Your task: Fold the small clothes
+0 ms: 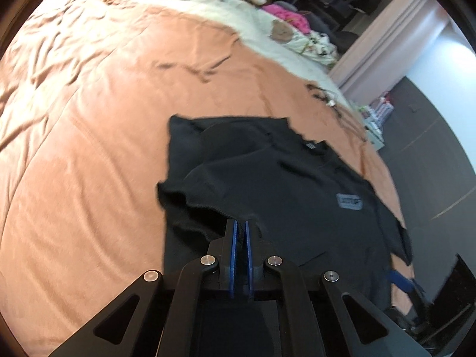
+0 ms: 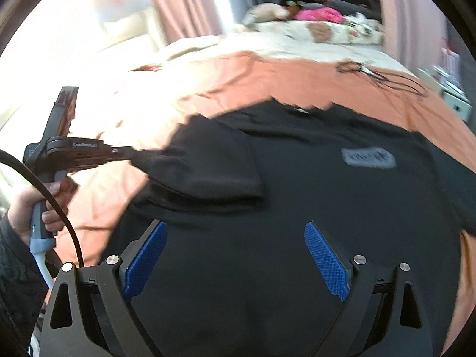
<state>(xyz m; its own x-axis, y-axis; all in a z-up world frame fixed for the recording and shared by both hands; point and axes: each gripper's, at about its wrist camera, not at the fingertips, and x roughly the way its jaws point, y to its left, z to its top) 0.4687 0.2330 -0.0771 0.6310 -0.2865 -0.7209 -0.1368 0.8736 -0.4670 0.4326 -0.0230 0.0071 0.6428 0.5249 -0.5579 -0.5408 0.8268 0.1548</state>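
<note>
On bed [image 1: 74, 119] — left claw [image 1: 240, 223] pinching tee [image 1: 297, 184] sleeve, angled down.

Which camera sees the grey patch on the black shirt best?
The left wrist view: the grey patch is sharper there, though its print stays unreadable. The right wrist view shows it bigger but smeared by blur, on the same black shirt.

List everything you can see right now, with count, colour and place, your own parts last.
T-shirt: one, black, grey chest patch, spread on the bed, one sleeve lifted.
Bedspread: one, orange, under the shirt.
Blanket: one, cream, far end of bed.
Pink clothes: one heap, beyond the blanket.
Cables: black tangle, on the bed's far right part.
Curtains: pink, beyond the bed.
Left claw: black with blue pads, shut on the shirt's sleeve.
Right claw: open, over the shirt's lower part.
Hand: one, gripping the left claw's handle.
</note>
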